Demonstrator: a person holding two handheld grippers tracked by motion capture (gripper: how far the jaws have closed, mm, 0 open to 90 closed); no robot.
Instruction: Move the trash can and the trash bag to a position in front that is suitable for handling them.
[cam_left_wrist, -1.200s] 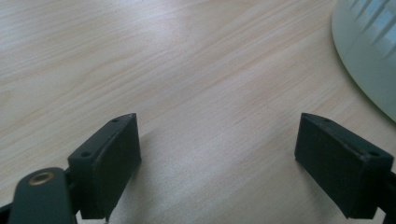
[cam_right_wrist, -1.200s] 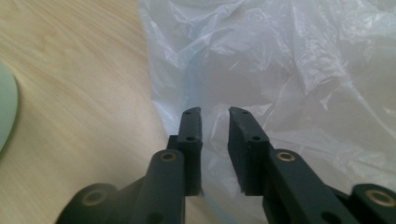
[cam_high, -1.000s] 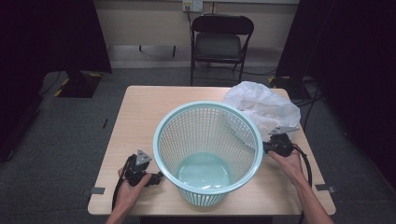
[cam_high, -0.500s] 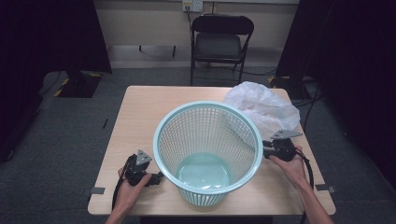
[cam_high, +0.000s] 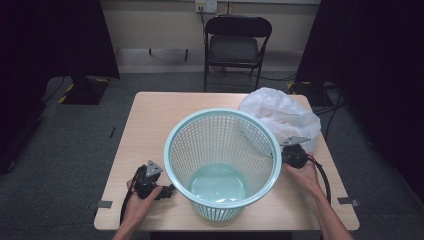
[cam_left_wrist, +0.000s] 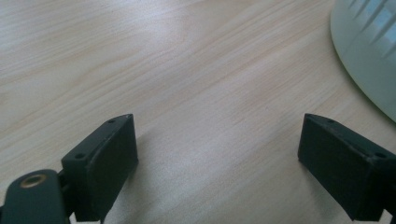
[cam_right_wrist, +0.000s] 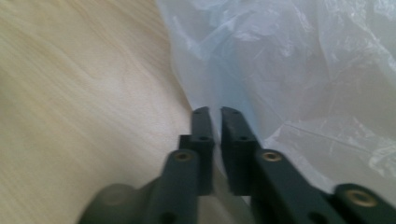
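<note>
High view: nearest, the left tool (cam_high: 167, 190) rests on the counter (cam_high: 150, 115) just left of the mint basket (cam_high: 222, 165), jaws spread wide with only bare wood between them. On the basket's right, the right tool (cam_high: 286, 156) sits at the near edge of the white plastic bag (cam_high: 280, 112); its jaws have just been opening and closing again. In the right gripper view that tool (cam_right_wrist: 215, 112) is clenched almost shut against the bag (cam_right_wrist: 303, 70), and I cannot tell whether any film is pinched. If it caught only a thin fold or nothing, a pull would likely slip free. A hasty tug could also drag the bag against the basket and tip it
</note>
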